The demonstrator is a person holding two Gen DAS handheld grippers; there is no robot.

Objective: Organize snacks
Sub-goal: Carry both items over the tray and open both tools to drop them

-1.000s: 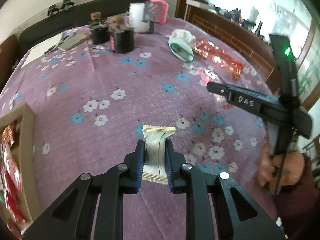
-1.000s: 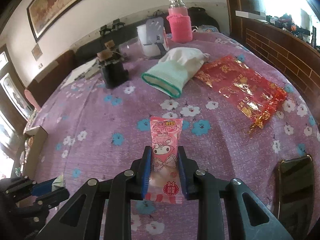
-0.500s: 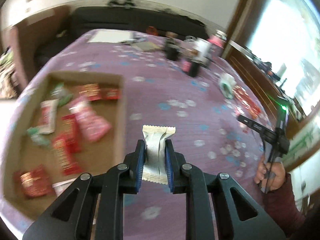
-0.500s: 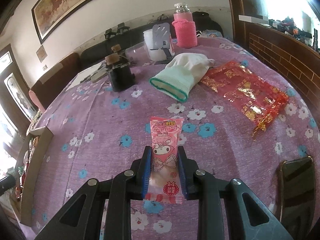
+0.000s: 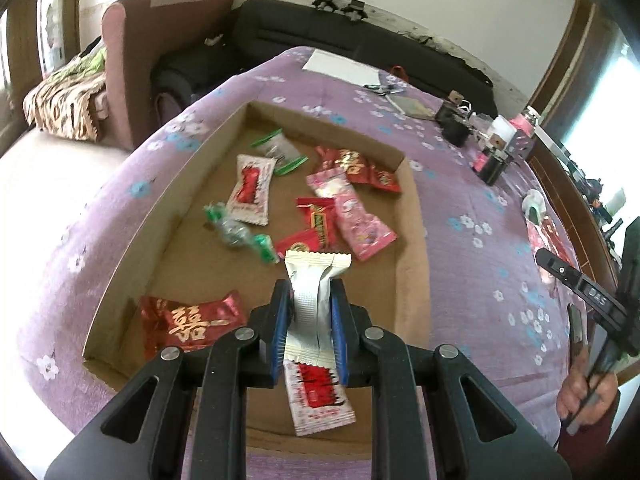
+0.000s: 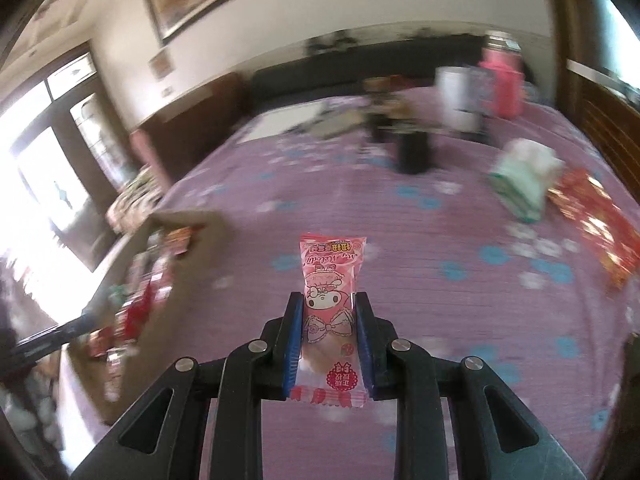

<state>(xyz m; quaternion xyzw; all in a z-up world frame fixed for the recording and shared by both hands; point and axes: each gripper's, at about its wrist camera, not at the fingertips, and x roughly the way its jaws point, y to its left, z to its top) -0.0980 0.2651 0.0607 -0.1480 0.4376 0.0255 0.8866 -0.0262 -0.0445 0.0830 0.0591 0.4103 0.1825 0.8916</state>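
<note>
left hand-held gripper clamps white snack over box | right hand-held gripper clamps pink snack

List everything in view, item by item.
Box: one, brown cardboard, on the purple flowered cloth.
Snacks in box: about ten, red, pink, white, green packets.
White packet: one, in left gripper, above the box.
Pink packet: one, in right gripper, over the cloth.
Paper: one, white, far edge.
Black jars: at least two, far side.
Pink bottle: one, far side.
White-green pouch: one, right side.
Red-gold bag: one, beside the pouch.
Hand: one, on the right gripper's handle.
</note>
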